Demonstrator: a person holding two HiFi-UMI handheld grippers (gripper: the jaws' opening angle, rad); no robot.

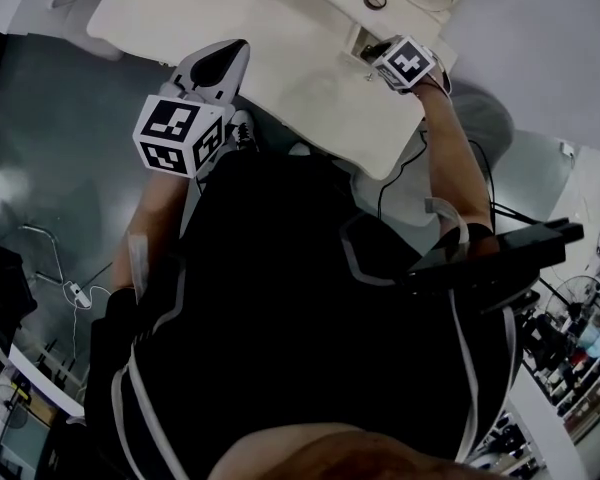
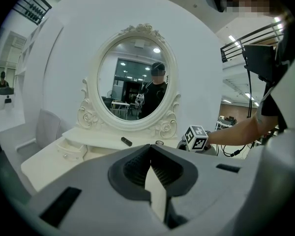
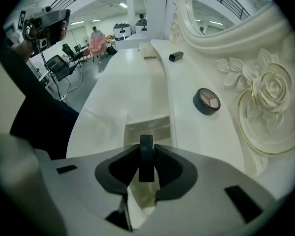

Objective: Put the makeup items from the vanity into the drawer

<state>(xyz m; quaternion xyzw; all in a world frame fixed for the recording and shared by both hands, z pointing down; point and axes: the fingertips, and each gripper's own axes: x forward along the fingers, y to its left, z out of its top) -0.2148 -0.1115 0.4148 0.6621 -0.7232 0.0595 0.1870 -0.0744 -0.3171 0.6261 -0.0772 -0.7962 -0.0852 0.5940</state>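
Note:
My right gripper (image 3: 146, 165) is shut on a dark round compact (image 3: 146, 154), held on edge between the pads. It hangs just above the small open drawer (image 3: 147, 127) in the white vanity top (image 3: 128, 87). A round eyeshadow compact (image 3: 207, 101) lies on the raised shelf to the right, and a dark lipstick tube (image 3: 176, 56) lies farther along it. In the head view the right gripper (image 1: 375, 56) is at the vanity's right end. My left gripper (image 2: 150, 167) is shut on nothing and held back from the vanity's near edge (image 1: 235, 56).
An oval mirror (image 2: 132, 80) in an ornate white frame stands at the back of the vanity, with carved roses (image 3: 270, 90) beside the shelf. A small pale box (image 3: 148, 57) lies near the lipstick tube. Cables trail over the grey floor (image 1: 70, 198).

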